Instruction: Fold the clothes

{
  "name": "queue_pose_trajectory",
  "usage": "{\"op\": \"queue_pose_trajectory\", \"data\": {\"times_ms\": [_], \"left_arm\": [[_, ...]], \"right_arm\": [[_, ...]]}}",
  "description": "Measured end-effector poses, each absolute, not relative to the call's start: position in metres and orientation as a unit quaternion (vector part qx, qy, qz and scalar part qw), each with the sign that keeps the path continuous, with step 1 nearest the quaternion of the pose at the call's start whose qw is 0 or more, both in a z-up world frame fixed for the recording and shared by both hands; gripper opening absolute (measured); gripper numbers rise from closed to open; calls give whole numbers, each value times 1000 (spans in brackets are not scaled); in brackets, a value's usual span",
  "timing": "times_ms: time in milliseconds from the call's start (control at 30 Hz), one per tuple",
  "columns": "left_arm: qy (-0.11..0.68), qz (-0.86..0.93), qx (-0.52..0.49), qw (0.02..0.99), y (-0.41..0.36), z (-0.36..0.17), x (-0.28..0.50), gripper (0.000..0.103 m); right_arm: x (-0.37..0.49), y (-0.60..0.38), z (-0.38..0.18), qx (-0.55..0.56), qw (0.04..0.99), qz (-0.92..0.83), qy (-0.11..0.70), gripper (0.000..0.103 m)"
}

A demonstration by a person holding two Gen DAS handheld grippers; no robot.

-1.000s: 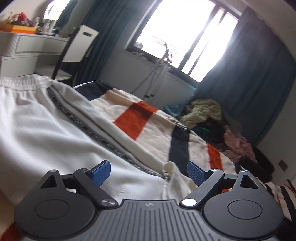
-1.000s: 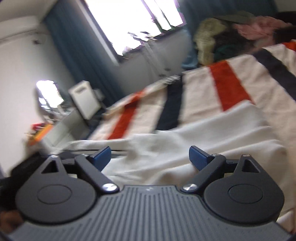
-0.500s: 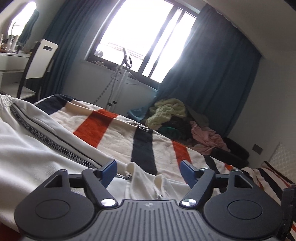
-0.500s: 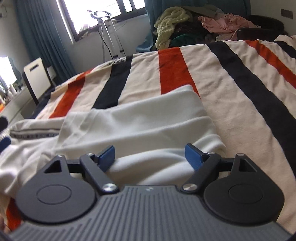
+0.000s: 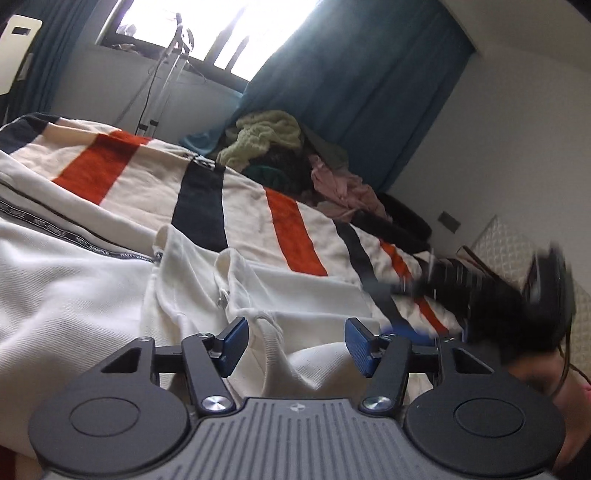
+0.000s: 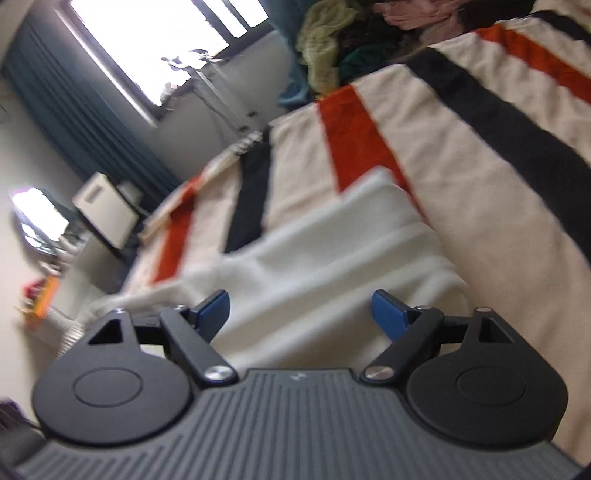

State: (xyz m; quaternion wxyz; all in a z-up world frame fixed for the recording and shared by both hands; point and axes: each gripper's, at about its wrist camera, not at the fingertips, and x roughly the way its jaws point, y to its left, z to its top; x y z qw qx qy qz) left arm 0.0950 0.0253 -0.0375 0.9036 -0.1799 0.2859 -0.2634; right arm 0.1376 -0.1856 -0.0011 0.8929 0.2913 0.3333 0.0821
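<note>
Daylight floods from an overexposed window (image 5: 207, 33), leaving the room dim. The right wrist view is motion-blurred throughout; fisheye distortion curves both edges.

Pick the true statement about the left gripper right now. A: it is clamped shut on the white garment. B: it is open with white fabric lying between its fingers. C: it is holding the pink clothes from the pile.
B: the left gripper has its blue pads spread wide, with a fold of the white garment between them, not pinched.

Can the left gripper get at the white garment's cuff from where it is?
Probably yes. The left gripper is open, and the white garment's ribbed cuff lies right between its fingers with nothing in the way.
</note>
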Motion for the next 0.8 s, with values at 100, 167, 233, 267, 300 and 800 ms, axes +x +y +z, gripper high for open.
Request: {"op": "queue_pose_trajectory", "data": {"times_ms": [100,167,233,267,300,800], "left_arm": [[301,-262,-188,898,26,-46,103,57],[310,-261,-194,893,27,-51,109,49],[320,-260,-199,889,28,-56,114,44],[325,-259,-202,887,28,-59,117,36],[326,-260,-208,885,30,-61,119,32],[256,-338,-292,858,60,-55,127,4]], "right_arm": [[175,-161,14,255,887,141,357,86],[208,-134,18,211,879,172,390,83],[239,-106,15,165,871,182,426,80],[251,-94,11,147,866,181,443,77],[263,-81,6,129,861,180,459,76],[267,-74,59,52,917,106,382,10]]}}
